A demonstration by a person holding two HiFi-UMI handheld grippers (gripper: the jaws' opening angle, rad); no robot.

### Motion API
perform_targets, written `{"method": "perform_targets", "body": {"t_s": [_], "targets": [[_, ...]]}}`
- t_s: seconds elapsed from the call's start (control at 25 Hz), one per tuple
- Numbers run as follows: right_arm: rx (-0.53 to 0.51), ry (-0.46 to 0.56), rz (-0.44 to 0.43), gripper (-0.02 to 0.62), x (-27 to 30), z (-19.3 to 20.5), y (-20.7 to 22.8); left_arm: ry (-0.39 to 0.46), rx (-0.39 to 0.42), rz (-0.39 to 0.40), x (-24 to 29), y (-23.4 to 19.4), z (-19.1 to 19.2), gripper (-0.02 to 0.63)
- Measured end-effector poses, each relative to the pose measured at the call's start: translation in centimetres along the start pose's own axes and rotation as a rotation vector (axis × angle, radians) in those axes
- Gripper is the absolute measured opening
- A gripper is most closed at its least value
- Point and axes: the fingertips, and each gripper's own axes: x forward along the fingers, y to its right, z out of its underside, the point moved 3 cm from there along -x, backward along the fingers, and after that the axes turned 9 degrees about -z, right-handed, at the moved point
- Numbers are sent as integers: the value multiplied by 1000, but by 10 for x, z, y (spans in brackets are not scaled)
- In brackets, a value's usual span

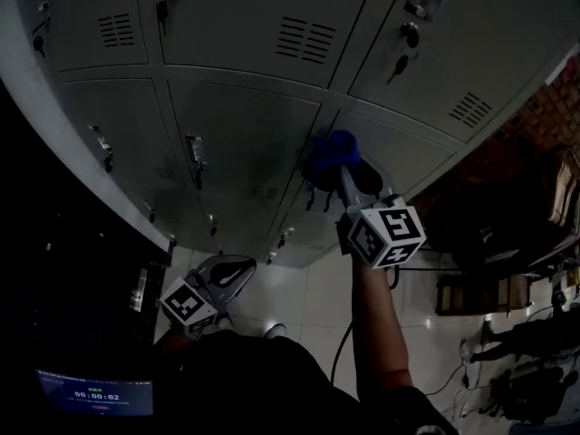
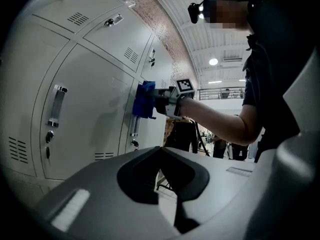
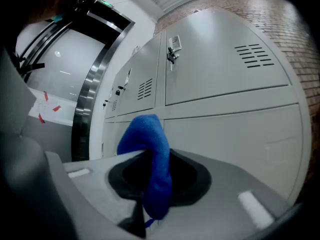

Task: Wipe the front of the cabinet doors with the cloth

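Note:
A blue cloth [image 1: 331, 155] is pressed against a grey cabinet door [image 1: 245, 143], close to the seam between two lower doors. My right gripper [image 1: 341, 169] is shut on the cloth, arm stretched forward. In the right gripper view the blue cloth [image 3: 150, 154] bulges up between the jaws of the right gripper [image 3: 148, 181], with the cabinet door [image 3: 225, 134] just beyond. The left gripper view shows the blue cloth [image 2: 144, 100] flat on the door [image 2: 95, 114], held by the right gripper [image 2: 161, 101]. My left gripper [image 1: 237, 270] hangs low, away from the doors, shut and empty [image 2: 162, 171].
The doors carry handles [image 1: 195, 149], keyed locks [image 1: 410, 34] and vent slots [image 1: 304, 39]. A dark unit with a lit timer screen [image 1: 95, 393] stands at lower left. Furniture and cables [image 1: 489, 293] crowd the tiled floor at right. A steel-framed doorway [image 3: 92, 84] adjoins the cabinets.

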Motion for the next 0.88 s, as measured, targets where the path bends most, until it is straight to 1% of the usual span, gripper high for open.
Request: {"method": "perform_targets", "body": {"t_s": [0.2, 0.32, 0.56, 0.88], "targets": [[-12, 15, 6, 67, 13, -18, 12, -7, -9, 6, 4, 1, 1, 0], [-1, 13, 16, 67, 19, -19, 20, -12, -15, 10, 5, 1, 1, 0], [-5, 6, 4, 67, 15, -20, 24, -4, -9, 17, 12, 1, 3, 0], [-12, -5, 74, 67, -11, -19, 51, -6, -15, 58, 25, 5, 4, 0]]}}
